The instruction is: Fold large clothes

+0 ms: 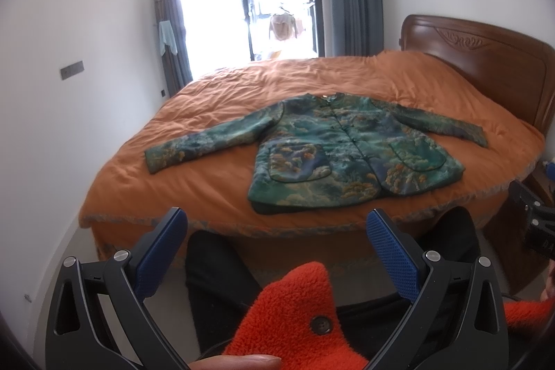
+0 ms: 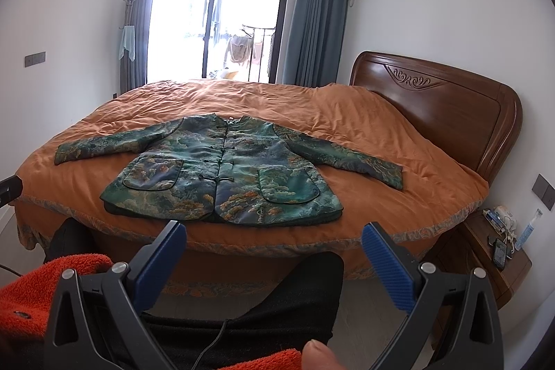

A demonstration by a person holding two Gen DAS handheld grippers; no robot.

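A green patterned jacket [image 1: 347, 158] lies flat and face up on the orange bedspread [image 1: 222, 182], sleeves spread out to both sides, hem toward me. It also shows in the right wrist view [image 2: 229, 175]. My left gripper [image 1: 277, 224] is open and empty, held back from the bed's near edge. My right gripper [image 2: 274, 238] is open and empty, also short of the bed edge, just before the jacket's hem.
A wooden headboard [image 2: 451, 113] stands at the right. A bedside table [image 2: 499, 245] with a phone and small items is at the lower right. My legs and orange fleece sleeve [image 1: 298, 311] are below the grippers. A balcony door [image 2: 215, 19] is behind the bed.
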